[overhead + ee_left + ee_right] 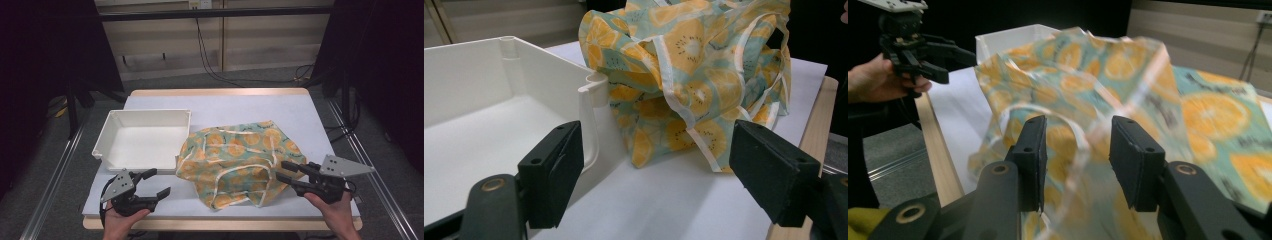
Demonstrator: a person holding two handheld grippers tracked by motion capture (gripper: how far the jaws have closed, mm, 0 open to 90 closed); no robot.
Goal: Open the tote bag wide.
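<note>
A crumpled cloth bag [235, 150] printed with orange slices on pale green, with white straps, lies on the table's middle right. My right gripper [284, 171] reaches in from the front right at the bag's near right edge. In the right gripper view its jaws stand apart with a gap, open, and a white strap and fabric [1088, 75] lie between them, blurred. My left gripper [160, 181] is open and holds nothing, at the front left by the near corner of the white tray [145, 112]. The left gripper view looks past its jaws at the bag [684, 65].
The white tray [591, 85] is empty and touches the bag's left side. The table has a wooden front edge [220, 224] and a grey floor with cables behind. My left gripper [943, 60] appears far left in the right gripper view, beside the tray [1013, 35].
</note>
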